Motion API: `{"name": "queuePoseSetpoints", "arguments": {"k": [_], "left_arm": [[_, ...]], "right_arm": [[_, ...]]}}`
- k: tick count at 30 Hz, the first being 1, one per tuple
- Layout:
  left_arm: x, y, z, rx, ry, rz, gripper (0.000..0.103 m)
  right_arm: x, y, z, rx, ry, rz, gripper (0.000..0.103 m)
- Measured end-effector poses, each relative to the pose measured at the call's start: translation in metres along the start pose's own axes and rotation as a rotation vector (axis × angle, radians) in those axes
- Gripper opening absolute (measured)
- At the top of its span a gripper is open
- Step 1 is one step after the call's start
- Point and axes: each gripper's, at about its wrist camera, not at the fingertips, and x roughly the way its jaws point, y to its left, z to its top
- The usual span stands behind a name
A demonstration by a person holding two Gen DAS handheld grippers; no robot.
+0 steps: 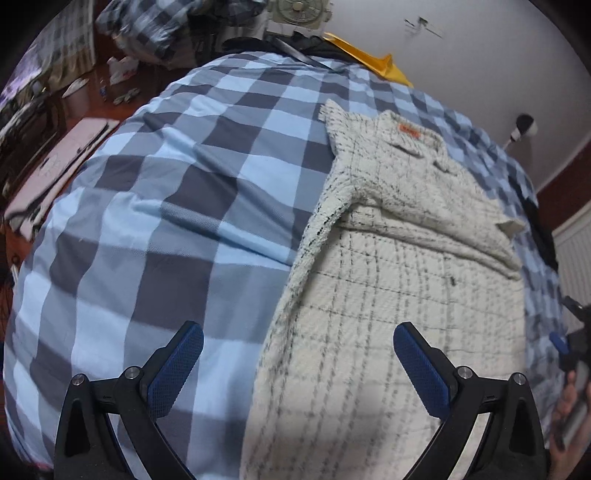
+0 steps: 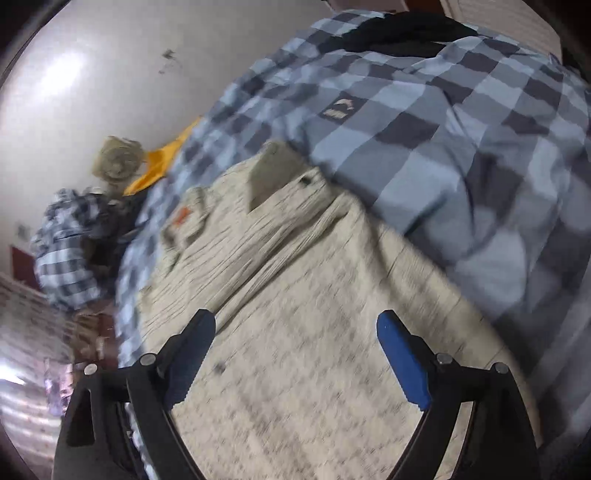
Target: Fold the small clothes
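cream woven cloth with a thin dark grid: the small shirt (image 1: 406,258) lies flat on the blue-and-grey checked bedspread (image 1: 166,192), collar and orange label (image 1: 409,130) at the far end, both sleeves folded in across its chest. the left gripper (image 1: 298,352) hovers over the shirt's near left edge, jaws spread wide and holding nothing. the right gripper (image 2: 295,345) hangs above the shirt's body, jaws equally wide and empty; that view is blurred. a yellow object (image 1: 373,61) lies at the bed's far edge by the white wall (image 1: 480,55). a checked pillow (image 1: 147,26) and a wooden floor (image 1: 92,96) littered with small items sit at far left.
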Motion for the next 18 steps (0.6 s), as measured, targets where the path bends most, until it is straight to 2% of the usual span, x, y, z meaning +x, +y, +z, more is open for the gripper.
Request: {"name": "queuePoseSetpoints", "arguments": {"k": [2,3,5,7,10,11,12,13,14,15,16,18], "left_arm": [[0.015,-0.005,0.008,0.036,-0.006,0.021,0.103],[0.023,-0.01,0.014,0.071,-0.007,0.035,0.103],[0.035,-0.022,0.028,0.166,-0.041,0.102,0.103],[0.054,-0.038,0.041,0.289,-0.067,0.181,0.103],[0.09,-0.057,0.054,0.441,-0.032,0.264,0.103],[0.097,-0.06,0.057,0.468,-0.044,0.298,0.094],[0.104,-0.062,0.061,0.476,-0.072,0.365,0.068],[0.11,-0.06,0.065,0.47,-0.072,0.414,0.053],[0.116,-0.055,0.07,0.45,-0.04,0.42,0.042],[0.123,-0.044,0.077,0.388,0.017,0.371,0.033],[0.127,-0.03,0.083,0.305,0.06,0.285,0.027],[0.129,-0.009,0.089,0.206,0.085,0.194,0.024]], "right_arm": [[0.019,-0.006,0.005,-0.036,0.049,-0.008,0.087],[0.033,-0.002,0.003,-0.043,0.114,0.001,0.087],[0.045,-0.003,0.005,-0.041,0.172,0.042,0.087],[0.05,0.004,0.008,-0.073,0.168,0.037,0.087],[0.06,0.008,0.011,-0.115,0.175,0.011,0.087],[0.062,0.006,0.01,-0.106,0.191,0.022,0.087],[0.061,0.003,0.007,-0.097,0.203,0.034,0.087],[0.058,0.001,0.005,-0.093,0.206,0.038,0.087],[0.055,0.0,0.004,-0.094,0.203,0.038,0.087],[0.053,0.0,0.003,-0.096,0.202,0.038,0.087],[0.048,-0.001,0.002,-0.095,0.204,0.047,0.087],[0.044,0.0,0.003,-0.095,0.204,0.068,0.087]]}}
